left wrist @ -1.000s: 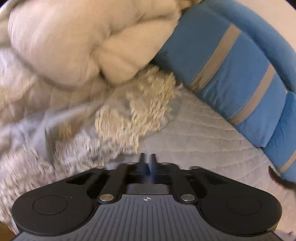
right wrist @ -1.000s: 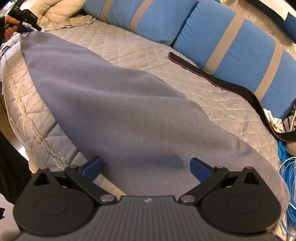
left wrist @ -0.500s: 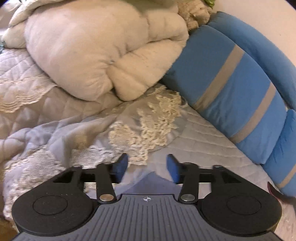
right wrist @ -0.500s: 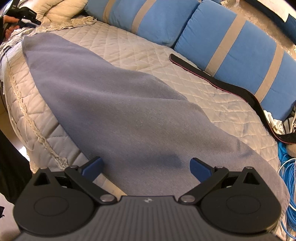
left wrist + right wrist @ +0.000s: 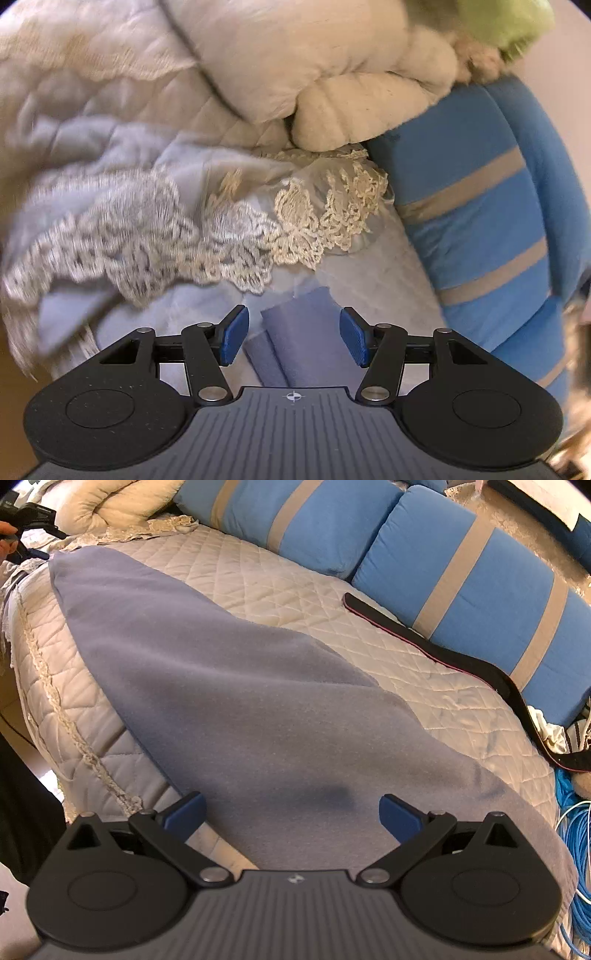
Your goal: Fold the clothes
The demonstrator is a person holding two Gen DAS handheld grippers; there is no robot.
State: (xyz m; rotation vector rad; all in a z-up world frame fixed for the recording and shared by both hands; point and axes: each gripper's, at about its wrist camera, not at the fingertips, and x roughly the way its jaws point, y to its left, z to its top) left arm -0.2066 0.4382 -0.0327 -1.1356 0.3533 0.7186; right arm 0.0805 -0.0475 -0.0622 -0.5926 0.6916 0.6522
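One grey cloth point(image 5: 229, 701) btwn open right tongs point(image 5: 291, 816), untouched.

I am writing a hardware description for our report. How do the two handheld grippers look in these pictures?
The left gripper and the right gripper look identical: a matte black ribbed plastic body with two round discs, black linkage arms on silver pivot pins, and two blue textured finger pads. A small white crosshair mark sits at the centre of each body. No cable is visible on either gripper.

Black gripper point(image 5: 293, 338) — blue-padded jaws, silver screws.
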